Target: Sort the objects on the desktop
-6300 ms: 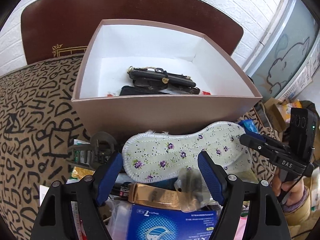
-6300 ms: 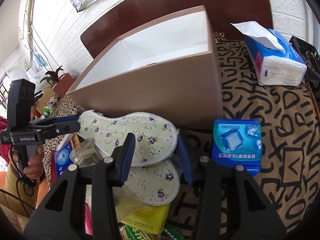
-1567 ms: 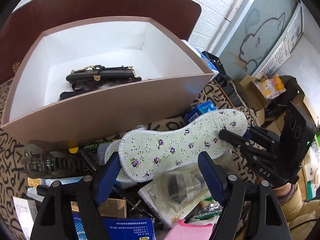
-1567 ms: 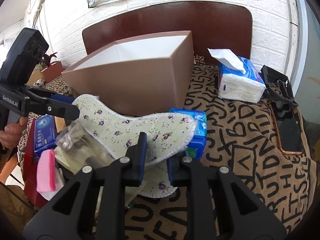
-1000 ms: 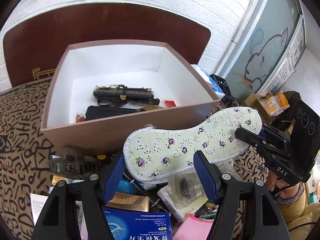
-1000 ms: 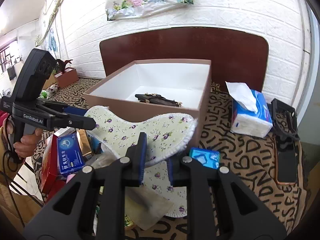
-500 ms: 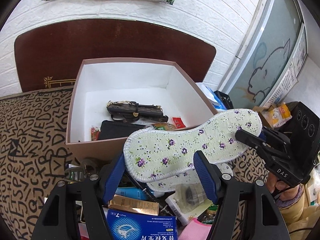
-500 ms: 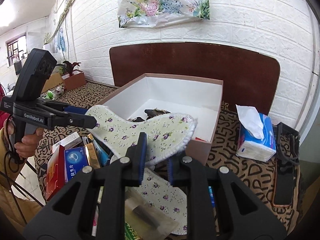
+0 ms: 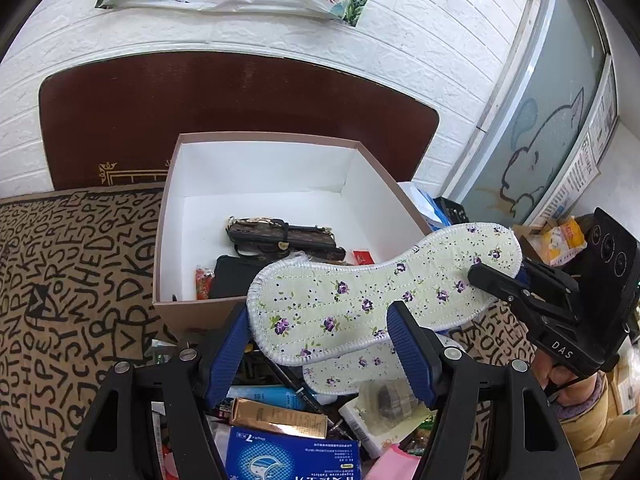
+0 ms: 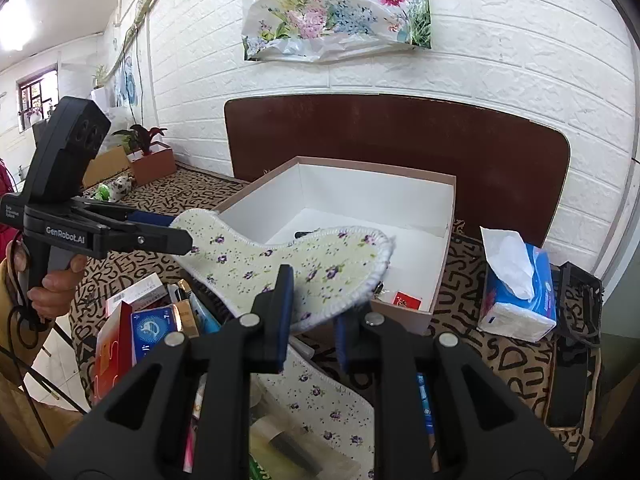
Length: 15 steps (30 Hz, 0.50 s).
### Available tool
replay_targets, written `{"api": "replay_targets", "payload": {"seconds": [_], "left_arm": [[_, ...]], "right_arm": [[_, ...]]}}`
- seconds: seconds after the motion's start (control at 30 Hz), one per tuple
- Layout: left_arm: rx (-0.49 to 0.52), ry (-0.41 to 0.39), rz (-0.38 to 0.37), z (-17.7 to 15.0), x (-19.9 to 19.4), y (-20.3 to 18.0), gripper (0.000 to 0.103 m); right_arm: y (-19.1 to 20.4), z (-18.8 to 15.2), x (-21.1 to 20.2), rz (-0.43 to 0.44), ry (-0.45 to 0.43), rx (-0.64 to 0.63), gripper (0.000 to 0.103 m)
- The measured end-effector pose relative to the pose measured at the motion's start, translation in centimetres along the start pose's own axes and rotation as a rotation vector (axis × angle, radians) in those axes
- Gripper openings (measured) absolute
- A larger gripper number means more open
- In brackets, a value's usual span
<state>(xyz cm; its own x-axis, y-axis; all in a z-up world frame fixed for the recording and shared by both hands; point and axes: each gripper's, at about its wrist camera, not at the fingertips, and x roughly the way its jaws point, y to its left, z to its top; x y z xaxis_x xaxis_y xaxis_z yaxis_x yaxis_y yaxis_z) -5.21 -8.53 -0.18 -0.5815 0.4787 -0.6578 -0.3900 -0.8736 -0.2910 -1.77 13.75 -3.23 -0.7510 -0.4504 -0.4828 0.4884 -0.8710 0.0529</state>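
A floral insole (image 9: pixel 372 288) is held in the air at both ends, just in front of the open brown box (image 9: pixel 200 312). My left gripper (image 9: pixel 320 350) has its jaws closed on the heel end; it also shows in the right wrist view (image 10: pixel 176 232). My right gripper (image 10: pixel 310 304) is shut on the toe end; it also shows in the left wrist view (image 9: pixel 500 280). The insole (image 10: pixel 280 264) hangs above the box's near rim (image 10: pixel 400 312). A second floral insole (image 9: pixel 360 364) lies on the pile below. The box holds a dark wallet (image 9: pixel 280 236) and a black case (image 9: pixel 232 280).
A pile of small boxes lies below the grippers, with a blue box (image 9: pixel 292 456), a gold box (image 9: pixel 280 420) and a red box (image 10: pixel 112 344). A tissue pack (image 10: pixel 520 296) and a black tray (image 10: pixel 580 292) stand right of the box. A brown headboard (image 9: pixel 200 100) stands behind.
Both grippers have lifted the insole higher and toward the box. The left gripper's jaws have narrowed onto the heel end. The box interior shows more fully.
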Motion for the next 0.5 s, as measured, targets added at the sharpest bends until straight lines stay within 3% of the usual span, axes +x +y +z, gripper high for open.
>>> {"api": "replay_targets", "payload": {"seconds": [0.5], "left_arm": [[-0.032, -0.011, 0.01, 0.41, -0.17, 0.74, 0.07]], "right_arm": [[0.11, 0.94, 0.8, 0.013, -0.01, -0.009, 0.02]]}}
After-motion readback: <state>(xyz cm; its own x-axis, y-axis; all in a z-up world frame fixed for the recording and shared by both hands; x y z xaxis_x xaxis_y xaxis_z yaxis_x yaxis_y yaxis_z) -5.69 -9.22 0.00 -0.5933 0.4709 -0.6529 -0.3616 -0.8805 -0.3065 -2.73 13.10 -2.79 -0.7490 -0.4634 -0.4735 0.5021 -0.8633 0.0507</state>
